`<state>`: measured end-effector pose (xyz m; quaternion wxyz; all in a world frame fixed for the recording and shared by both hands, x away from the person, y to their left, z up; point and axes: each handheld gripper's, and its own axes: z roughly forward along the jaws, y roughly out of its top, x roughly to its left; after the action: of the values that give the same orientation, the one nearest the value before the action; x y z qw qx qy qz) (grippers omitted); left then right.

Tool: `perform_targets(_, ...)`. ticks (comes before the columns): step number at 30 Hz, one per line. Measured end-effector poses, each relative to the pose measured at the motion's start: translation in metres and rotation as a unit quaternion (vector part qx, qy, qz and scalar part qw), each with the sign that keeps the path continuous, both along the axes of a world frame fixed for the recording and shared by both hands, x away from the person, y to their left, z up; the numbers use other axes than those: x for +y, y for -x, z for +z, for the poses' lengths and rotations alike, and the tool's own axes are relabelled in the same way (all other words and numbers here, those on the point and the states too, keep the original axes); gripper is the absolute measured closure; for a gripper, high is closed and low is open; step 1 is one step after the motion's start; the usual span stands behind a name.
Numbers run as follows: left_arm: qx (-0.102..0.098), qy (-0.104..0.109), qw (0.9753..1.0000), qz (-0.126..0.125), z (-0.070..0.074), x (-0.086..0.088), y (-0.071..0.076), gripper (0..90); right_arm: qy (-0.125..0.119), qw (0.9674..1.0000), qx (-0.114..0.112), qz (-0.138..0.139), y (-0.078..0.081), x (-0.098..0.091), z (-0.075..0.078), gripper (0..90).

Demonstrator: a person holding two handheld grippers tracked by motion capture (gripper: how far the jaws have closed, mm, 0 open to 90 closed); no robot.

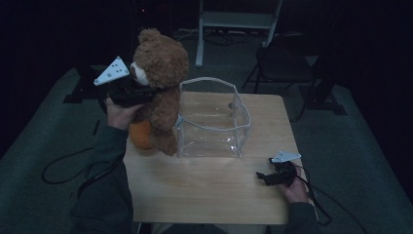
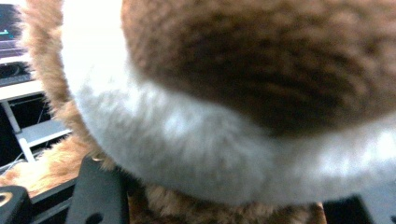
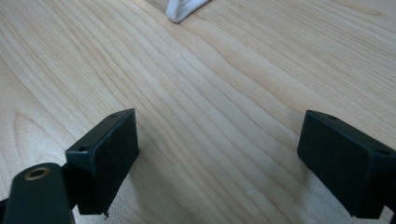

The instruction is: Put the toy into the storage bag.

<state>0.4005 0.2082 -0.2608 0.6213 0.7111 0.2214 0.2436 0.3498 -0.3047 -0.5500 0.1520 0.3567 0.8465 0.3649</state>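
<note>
A brown teddy bear (image 1: 160,73) with a pale muzzle stands upright at the left edge of the wooden table (image 1: 209,190), beside a clear plastic bin (image 1: 241,117). My left gripper (image 1: 134,92) is shut on the bear at about neck height, coming in from the left. In the left gripper view, brown and white fur (image 2: 233,70) presses between the jaws of the left gripper (image 2: 224,210). An orange rounded thing (image 1: 140,136) sits low behind the bear's leg. My right gripper (image 1: 263,178) rests open on the table near the front right, and its jaws (image 3: 219,158) stand wide over bare wood.
The bin's white-trimmed corner (image 3: 180,11) lies ahead of the right gripper. Beyond the table stand a dark folding chair (image 1: 282,63) and a white frame (image 1: 234,19). Cables (image 1: 63,165) trail over the grey floor at the left and right.
</note>
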Motion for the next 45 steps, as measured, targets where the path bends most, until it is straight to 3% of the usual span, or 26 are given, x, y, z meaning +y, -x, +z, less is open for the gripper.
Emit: perform_targets(45,-0.02,0.013,0.9996,0.015,0.029,-0.017,-0.014,39.4,0.0,1.0,0.0,0.0,0.0,0.0,0.0,11.7)
